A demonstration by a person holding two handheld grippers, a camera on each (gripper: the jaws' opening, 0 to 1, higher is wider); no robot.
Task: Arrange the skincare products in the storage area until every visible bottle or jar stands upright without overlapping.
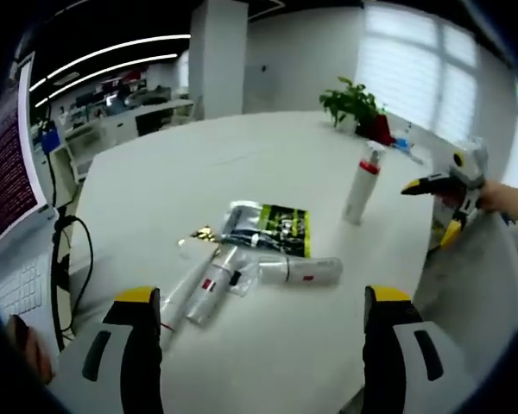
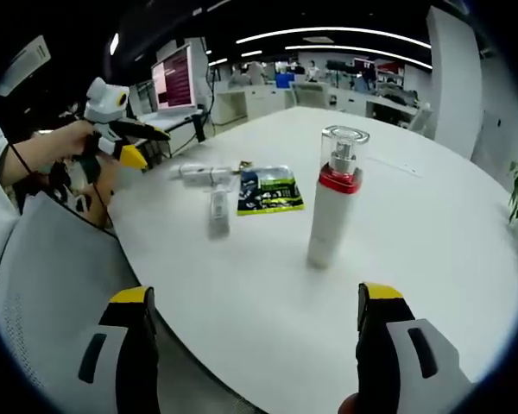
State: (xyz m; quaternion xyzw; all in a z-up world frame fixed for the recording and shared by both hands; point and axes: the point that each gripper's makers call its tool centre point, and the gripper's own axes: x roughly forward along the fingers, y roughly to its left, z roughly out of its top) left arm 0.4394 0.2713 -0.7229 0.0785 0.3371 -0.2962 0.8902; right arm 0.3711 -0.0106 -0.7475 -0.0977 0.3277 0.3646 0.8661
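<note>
L gripper is hovering w/ jaws spread wide, nothing btwn them, above the near edge of the white round table. Just ahead of it several skincare items are lying flat in a cluster: a clear-capped white bottle on its side, two white tubes angled toward the L jaw, and a dark green-and-black sachet behind them, touching or overlapping the tubes. A small gold-coloured item is sitting beside the sachet; can't tell what it is.

Well apart from the cluster, a white pump bottle w/ red collar and clear cap is standing upright. R gripper is facing it, jaws spread, holding nothing, off the table edge.

Potted plant is sitting at the far side of the table. Laptop is sitting open at L.
</note>
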